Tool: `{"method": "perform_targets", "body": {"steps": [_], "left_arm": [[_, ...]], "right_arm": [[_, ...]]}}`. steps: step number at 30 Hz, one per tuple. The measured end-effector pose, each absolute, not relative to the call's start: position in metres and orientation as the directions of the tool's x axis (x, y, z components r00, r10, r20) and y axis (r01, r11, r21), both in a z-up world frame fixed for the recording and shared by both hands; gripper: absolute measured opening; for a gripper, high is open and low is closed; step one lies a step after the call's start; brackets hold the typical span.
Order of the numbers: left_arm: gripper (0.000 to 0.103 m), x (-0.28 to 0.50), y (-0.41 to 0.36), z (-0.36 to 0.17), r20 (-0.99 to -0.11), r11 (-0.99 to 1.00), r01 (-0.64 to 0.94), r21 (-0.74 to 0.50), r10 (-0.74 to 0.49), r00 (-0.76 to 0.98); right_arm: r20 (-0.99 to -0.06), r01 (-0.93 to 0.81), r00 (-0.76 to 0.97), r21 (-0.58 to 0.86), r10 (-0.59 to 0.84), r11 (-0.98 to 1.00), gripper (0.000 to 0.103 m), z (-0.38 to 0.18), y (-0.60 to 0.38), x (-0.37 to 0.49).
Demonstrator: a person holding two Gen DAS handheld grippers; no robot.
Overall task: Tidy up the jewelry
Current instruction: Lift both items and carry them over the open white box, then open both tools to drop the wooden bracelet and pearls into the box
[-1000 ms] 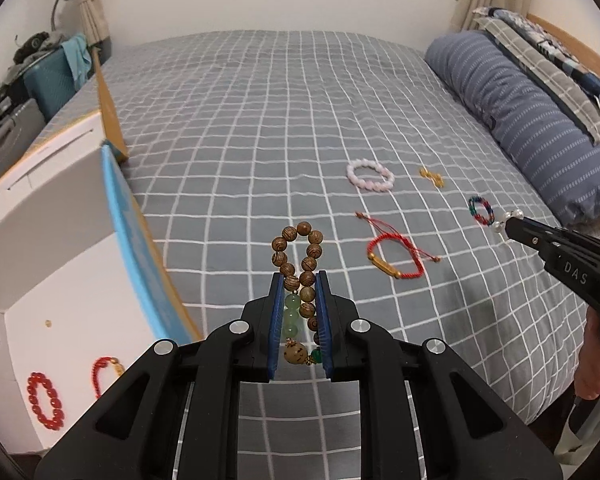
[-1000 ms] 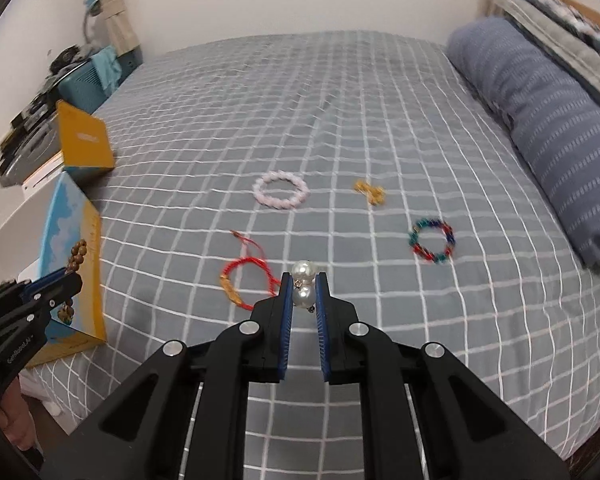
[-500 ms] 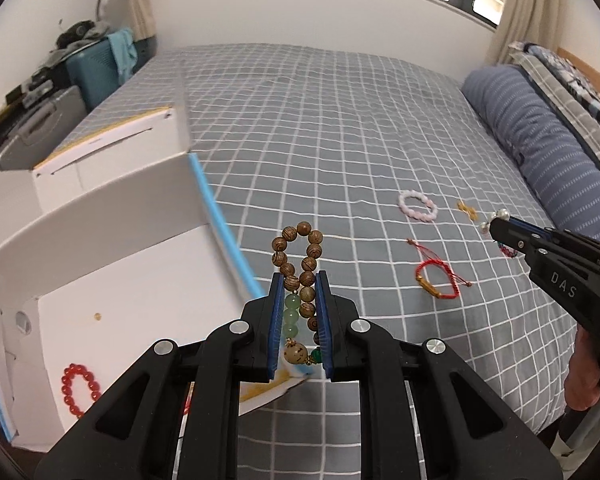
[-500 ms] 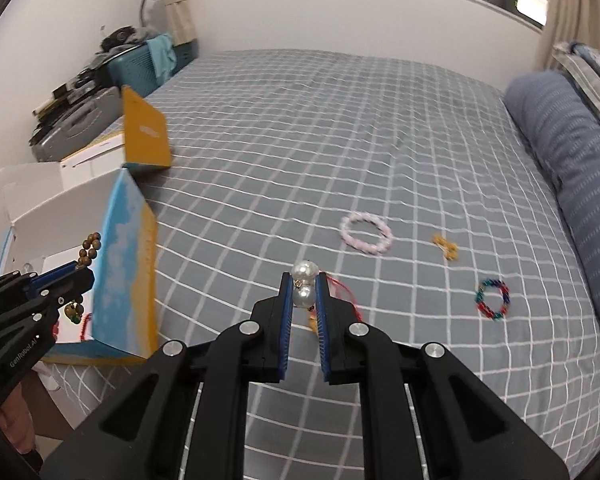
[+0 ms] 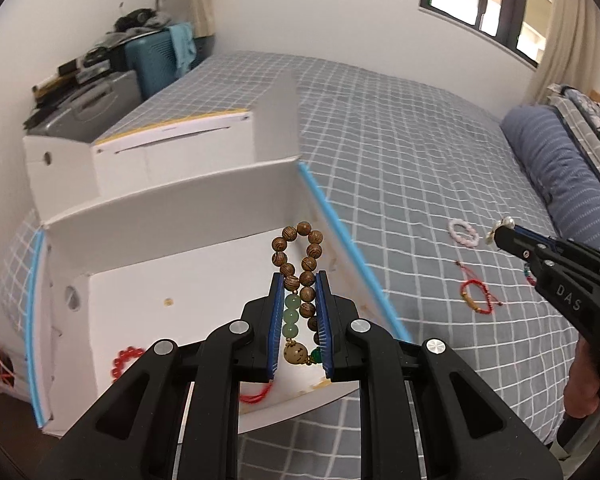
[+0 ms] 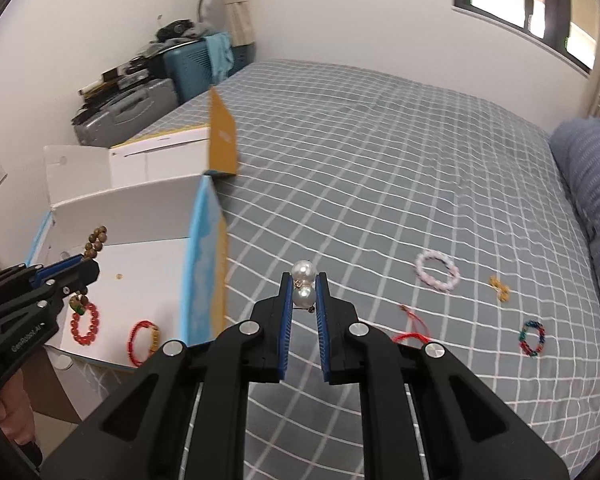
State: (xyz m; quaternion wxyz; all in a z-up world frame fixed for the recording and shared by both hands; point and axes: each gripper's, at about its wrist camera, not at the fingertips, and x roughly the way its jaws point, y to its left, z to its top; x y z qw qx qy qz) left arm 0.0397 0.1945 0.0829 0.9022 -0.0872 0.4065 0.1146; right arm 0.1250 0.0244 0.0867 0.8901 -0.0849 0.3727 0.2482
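The wooden bead bracelet is clamped between the narrowly set fingers of the left gripper; its loop stands up past the fingertips and its green beads and pendant trail back between the pads. Seen along the left wrist view, the bracelet hangs above the floor of the open white box, inside the blue-edged near wall, so the drop is judged to lie straight down from the tool. A red bead bracelet and a red cord bracelet are seen lying on the box floor.

The pearl earrings are pinched at the fingertips of the right gripper, which is closed onto them. This gripper is held over the checked bedspread, to the right of the box wall, so the left gripper is judged the nearer to a release.

Farther out on the bedspread lie a red string bracelet, a pink bead bracelet, a small gold piece, possibly an earring, and a multicoloured bead bracelet.
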Motion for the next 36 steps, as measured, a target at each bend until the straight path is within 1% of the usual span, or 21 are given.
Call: {"method": "perform_targets", "body": {"steps": [10,17,26,36], "left_arm": [[0.015,0.006,0.252,0.083,-0.758,0.915,-0.397,-0.064,0.214,0.616],[0.015,-0.008,0.282,0.074,-0.769,0.889,-0.453,-0.068,0.243,0.591],[0.015,-0.011,0.314,0.04,-0.81,0.86,-0.504,-0.082,0.237,0.536],[0.015,-0.004,0.326,0.003,-0.851,0.85,-0.517,-0.105,0.193,0.489]], "right_arm": [[-0.693,-0.62,0.554,0.025,0.461,0.784,0.011,0.096,0.095,0.103],[-0.711,-0.674,0.505,0.028,0.489,0.738,0.011,0.086,0.141,0.092],[-0.759,-0.698,0.444,0.04,0.476,0.715,0.011,0.054,0.182,0.091],[-0.823,-0.68,0.392,0.042,0.411,0.732,0.011,0.012,0.201,0.106]]}}
